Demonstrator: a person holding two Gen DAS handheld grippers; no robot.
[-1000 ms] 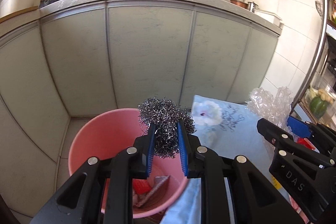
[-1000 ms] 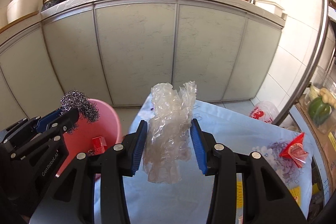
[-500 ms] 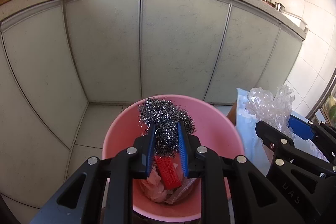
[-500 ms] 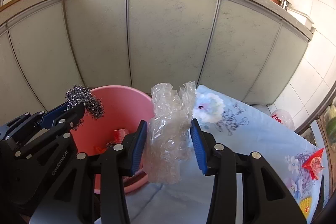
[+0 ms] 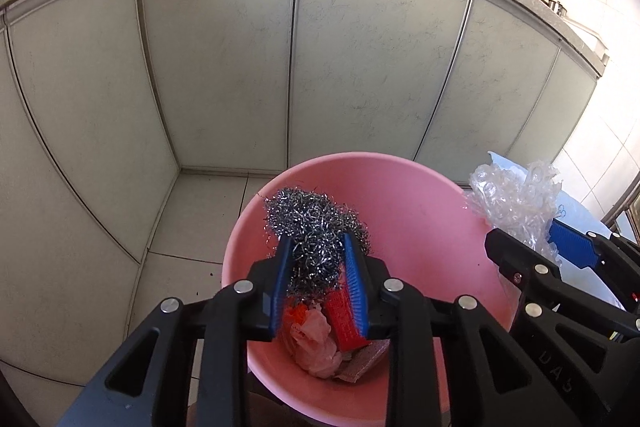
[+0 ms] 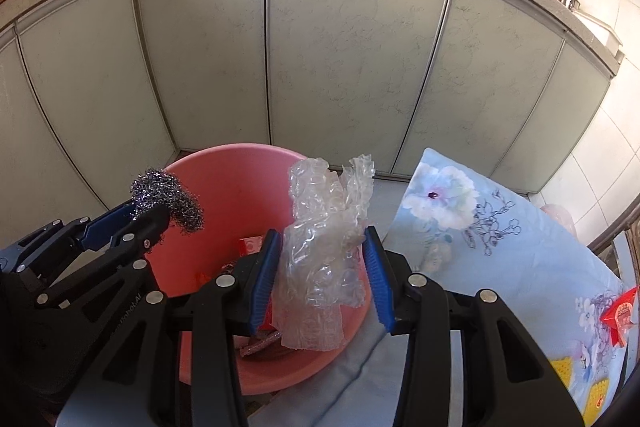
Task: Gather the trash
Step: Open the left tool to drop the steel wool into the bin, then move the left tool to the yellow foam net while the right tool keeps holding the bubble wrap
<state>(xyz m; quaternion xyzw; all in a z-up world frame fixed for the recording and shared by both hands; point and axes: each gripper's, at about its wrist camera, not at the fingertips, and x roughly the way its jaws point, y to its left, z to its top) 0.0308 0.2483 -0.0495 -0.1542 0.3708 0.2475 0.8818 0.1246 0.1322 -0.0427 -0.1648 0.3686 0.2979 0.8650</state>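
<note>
The drop into the bin appears to be the step in hand; at left, a springy tangle of steel wool point(image 5: 316, 227) is clamped by the left gripper point(image 5: 318, 283) above the pink bucket point(image 5: 420, 195), where red packets already lie; opening is likely called for next; at right, crinkled bubble wrap point(image 6: 320, 255) is pinched by the right gripper point(image 6: 320, 279) over the bucket's rim, beside a flowered cloth point(image 6: 500, 247).
</note>
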